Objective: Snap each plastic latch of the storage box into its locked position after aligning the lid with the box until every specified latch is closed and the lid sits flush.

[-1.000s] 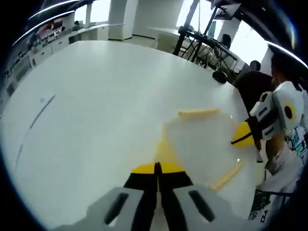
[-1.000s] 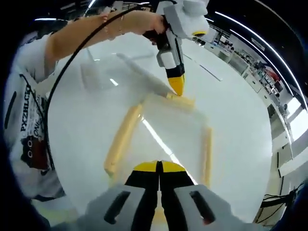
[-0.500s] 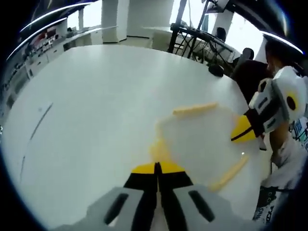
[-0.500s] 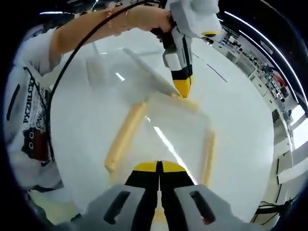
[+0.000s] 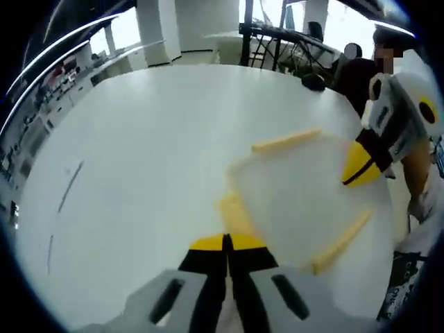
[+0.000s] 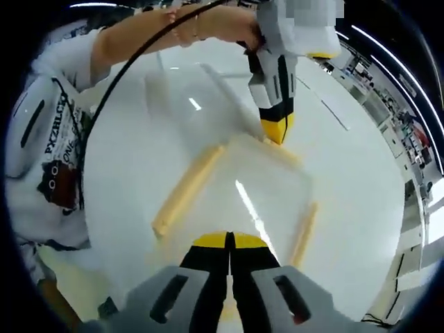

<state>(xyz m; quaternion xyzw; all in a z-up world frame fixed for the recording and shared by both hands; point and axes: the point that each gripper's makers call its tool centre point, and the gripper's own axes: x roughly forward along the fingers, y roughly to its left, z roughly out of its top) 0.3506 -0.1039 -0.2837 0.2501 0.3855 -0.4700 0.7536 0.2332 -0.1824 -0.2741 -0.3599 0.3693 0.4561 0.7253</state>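
Note:
A translucent lid (image 5: 295, 198) lies flat on the white table, with yellow latches along its edges. My left gripper (image 5: 225, 240) is shut, its yellow tips just short of the near latch (image 5: 232, 211). Another latch (image 5: 286, 141) lies at the far edge, and one more (image 5: 340, 243) on the right. My right gripper (image 5: 361, 166) comes in from the right, shut, over the lid's far side. In the right gripper view, my right gripper (image 6: 229, 240) is shut at the near edge of the lid (image 6: 243, 187). The left gripper (image 6: 277, 130) points down at the far latch (image 6: 284, 151).
A clear plastic box (image 6: 184, 97) stands on the table beyond the lid, near the person's arm (image 6: 159, 35). The person's printed shirt (image 6: 48, 152) is at the left. The white table (image 5: 139, 152) stretches wide to the left; desks and a dark stand (image 5: 270, 41) are behind.
Both views have shifted a little with the hands. The grippers stay shut at opposite edges of the lid. In the left gripper view, the right gripper's tip sits slightly higher over the lid.

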